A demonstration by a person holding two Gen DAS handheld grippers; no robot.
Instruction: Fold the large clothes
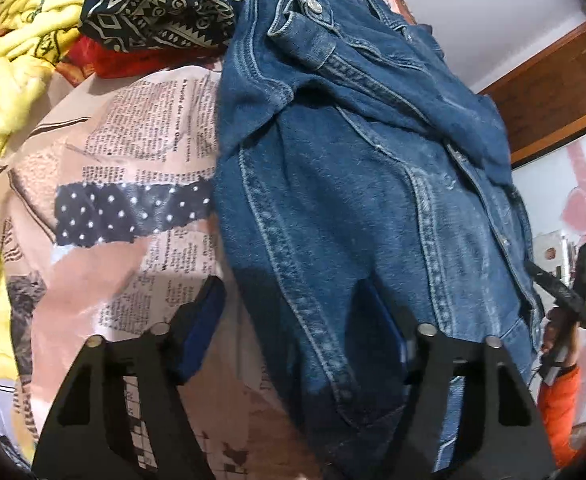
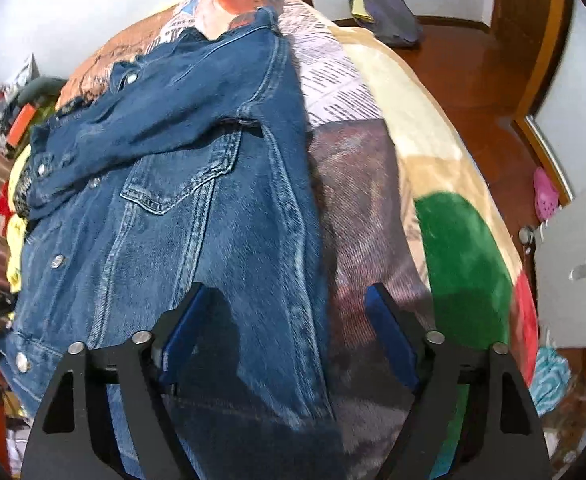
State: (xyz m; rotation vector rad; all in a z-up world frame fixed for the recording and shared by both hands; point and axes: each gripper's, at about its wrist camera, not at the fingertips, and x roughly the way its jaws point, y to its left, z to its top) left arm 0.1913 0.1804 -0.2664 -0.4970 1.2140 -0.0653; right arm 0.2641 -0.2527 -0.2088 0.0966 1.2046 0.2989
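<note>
A blue denim jacket (image 1: 353, 184) lies spread front-up on a bed, buttons and chest pocket (image 2: 173, 184) showing, one sleeve folded across its upper part. My left gripper (image 1: 289, 292) points down at the jacket's side edge and stands open. One pad (image 1: 201, 320) is over the bedspread and the other over the denim. My right gripper (image 2: 287, 292) is open too and straddles the jacket's opposite side seam (image 2: 293, 216). Neither gripper's pads press on the cloth. In the left wrist view, the right gripper (image 1: 573, 288) also shows at the far right, held by a hand in an orange sleeve.
The bedspread (image 1: 133, 152) has a newspaper print. A yellow cartoon garment (image 1: 9, 92) and a dark patterned cloth (image 1: 161, 8) are heaped beyond the jacket. The bed edge drops to a wooden floor (image 2: 473, 80) with a pink shoe (image 2: 545, 194) and a dark cloth (image 2: 389, 12).
</note>
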